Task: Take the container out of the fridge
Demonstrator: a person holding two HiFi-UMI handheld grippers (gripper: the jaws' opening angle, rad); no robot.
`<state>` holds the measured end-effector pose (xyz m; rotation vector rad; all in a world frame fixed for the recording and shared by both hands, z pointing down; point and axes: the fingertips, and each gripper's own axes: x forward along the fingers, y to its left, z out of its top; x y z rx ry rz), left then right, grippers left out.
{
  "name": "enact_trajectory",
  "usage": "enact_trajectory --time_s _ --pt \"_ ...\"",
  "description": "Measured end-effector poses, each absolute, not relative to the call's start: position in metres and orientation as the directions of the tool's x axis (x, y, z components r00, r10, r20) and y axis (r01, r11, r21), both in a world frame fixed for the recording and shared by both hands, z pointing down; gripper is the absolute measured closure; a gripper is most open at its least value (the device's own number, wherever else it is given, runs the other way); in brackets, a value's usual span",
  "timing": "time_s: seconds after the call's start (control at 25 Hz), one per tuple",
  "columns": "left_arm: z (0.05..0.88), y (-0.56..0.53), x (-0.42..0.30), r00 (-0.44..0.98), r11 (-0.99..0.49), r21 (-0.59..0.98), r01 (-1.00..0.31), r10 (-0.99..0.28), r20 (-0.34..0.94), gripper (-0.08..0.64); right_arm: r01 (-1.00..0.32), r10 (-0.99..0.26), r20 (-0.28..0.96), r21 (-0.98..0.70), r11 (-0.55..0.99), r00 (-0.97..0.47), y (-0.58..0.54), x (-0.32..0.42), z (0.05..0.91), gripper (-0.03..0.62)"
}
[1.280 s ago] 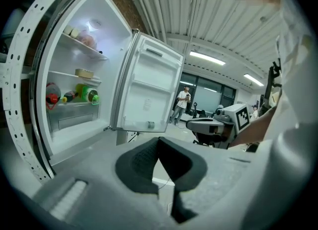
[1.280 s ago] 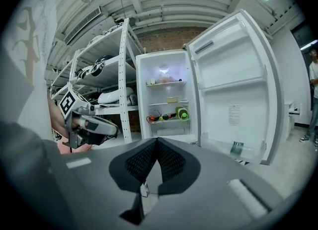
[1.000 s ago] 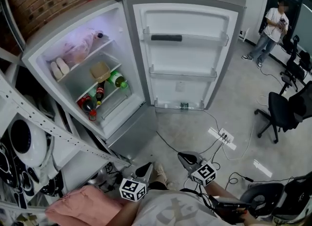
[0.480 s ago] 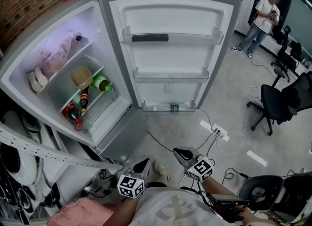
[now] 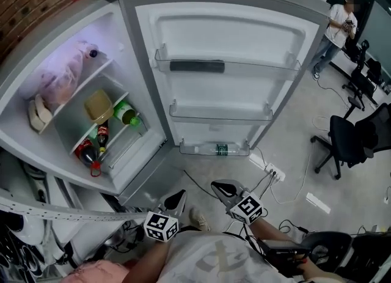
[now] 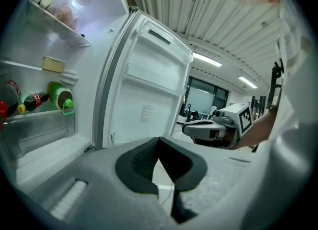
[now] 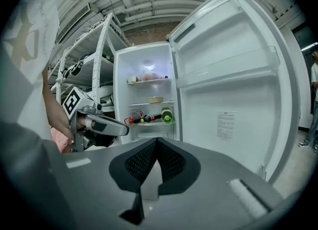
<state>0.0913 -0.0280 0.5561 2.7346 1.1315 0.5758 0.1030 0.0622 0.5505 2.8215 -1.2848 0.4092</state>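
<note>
Since the earlier frame, both grippers have edged forward and slightly left towards the fridge, which now fills more of the head view. The container has not shifted on its shelf.

Head view: The fridge point(image 5: 116, 55) stands with its door point(image 5: 226, 31) swung fully open to the right. The container point(image 5: 98, 106), tan and lidded, sits on the middle shelf. A pink bag point(image 5: 61, 80) is on the shelf above it. A green bottle point(image 5: 127, 113) and cola bottles point(image 5: 98, 140) lie on the shelf below. The left gripper point(image 5: 181, 195) and right gripper point(image 5: 219, 187) are held low, side by side in front of the person's torso. Both are well apart from the fridge interior and touch nothing. A small bottle point(image 5: 221, 149) lies in the lowest door bin. A power strip point(image 5: 273, 172) lies on the floor, and an office chair point(image 5: 348, 141) stands at the right. A person point(image 5: 342, 28) stands in the background.

Left gripper view: The jaws are pressed together with nothing between them. The container is seen at upper left on its shelf, far from the jaws. The right gripper shows at mid-right.

Right gripper view: The jaws are likewise closed on each other and empty. The container is visible straight ahead on the middle shelf, above the bottles. The left gripper shows at the left.
</note>
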Motion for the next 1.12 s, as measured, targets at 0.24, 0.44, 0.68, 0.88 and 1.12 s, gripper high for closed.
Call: enact_trajectory --time_s 0.24,0.44,0.68,0.88,1.12 --pt "0.545 -0.055 0.136 0.699 -0.752 0.235 0.616 0.659 0.279 0.558 -0.809 -0.796 0.242 -0.071 -0.584 0.554 0.021 0.144 0.539 0.584" --pt "0.534 -0.082 0.156 0.742 -0.789 0.194 0.584 0.615 0.268 0.558 -0.859 -0.846 0.224 -0.059 -0.508 0.484 -0.022 0.166 0.529 0.584" --pt "0.522 -0.122 0.169 0.811 -0.851 0.144 0.506 0.526 0.256 0.558 -0.899 -0.881 0.223 -0.043 -0.436 0.417 -0.065 0.19 0.522 0.584" --pt "0.51 -0.155 0.178 0.855 -0.89 0.093 0.447 0.456 0.248 0.558 -0.915 -0.896 0.218 -0.027 -0.402 0.387 -0.09 0.209 0.517 0.584" --pt "0.492 -0.188 0.201 0.891 -0.919 0.013 0.395 0.386 0.237 0.558 -0.944 -0.927 0.195 -0.015 -0.33 0.321 -0.124 0.224 0.508 0.584"
